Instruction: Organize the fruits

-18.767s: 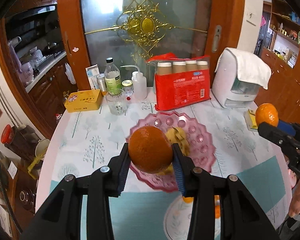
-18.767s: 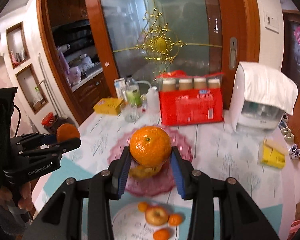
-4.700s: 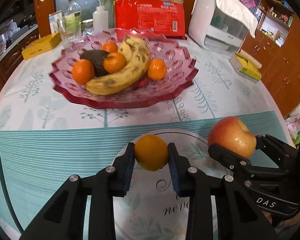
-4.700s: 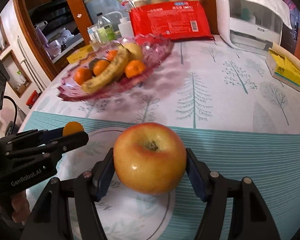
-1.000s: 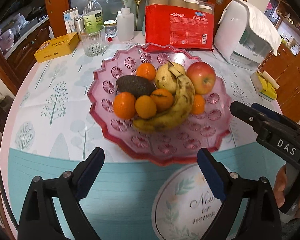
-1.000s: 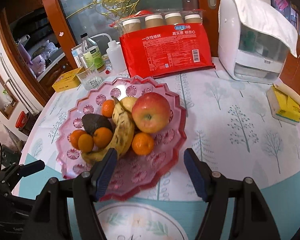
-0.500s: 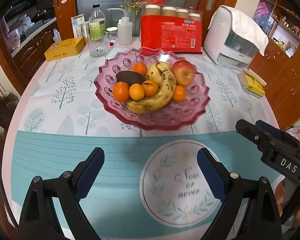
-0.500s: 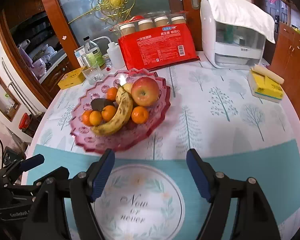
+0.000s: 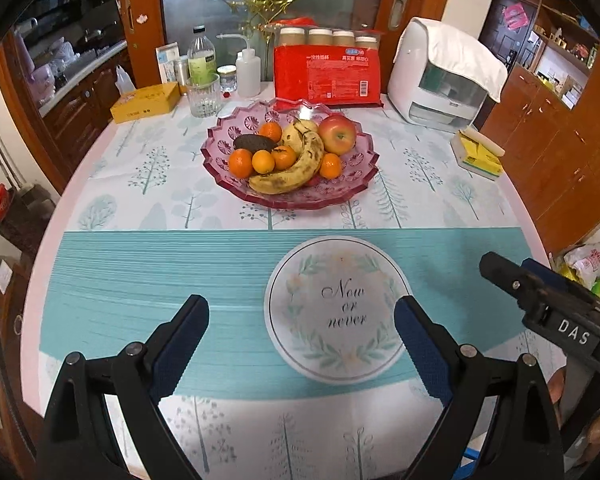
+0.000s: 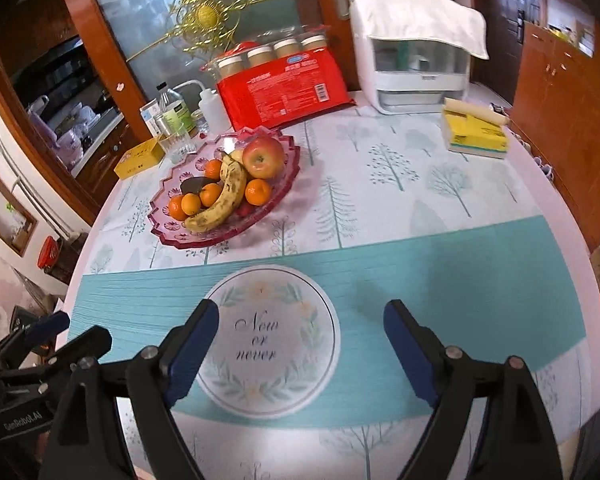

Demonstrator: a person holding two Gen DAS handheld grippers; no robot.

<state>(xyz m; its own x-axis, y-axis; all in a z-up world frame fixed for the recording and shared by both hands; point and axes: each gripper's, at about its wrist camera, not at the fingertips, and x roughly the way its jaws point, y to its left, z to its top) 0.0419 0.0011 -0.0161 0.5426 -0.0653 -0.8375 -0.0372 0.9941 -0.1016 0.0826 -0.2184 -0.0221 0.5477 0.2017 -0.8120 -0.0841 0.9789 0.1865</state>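
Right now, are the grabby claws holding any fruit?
No. The left gripper and right gripper are open and empty; the right's jaws have just been opening. The fruit sits in the pink bowl.

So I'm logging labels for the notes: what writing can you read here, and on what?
"Now or never": round printed mat on the tablecloth.
"DAS": side of the right tongs.
"GenRobot.AI": side of the left tongs, seen upside down.
Red pack, yellow box, bottle: print too small to read.

Fruit (image 10: 228, 188) heaped in pink dish (image 10: 172, 236); right gripper (image 10: 300, 326), jaws wide, empty, above round mat (image 10: 300, 372)
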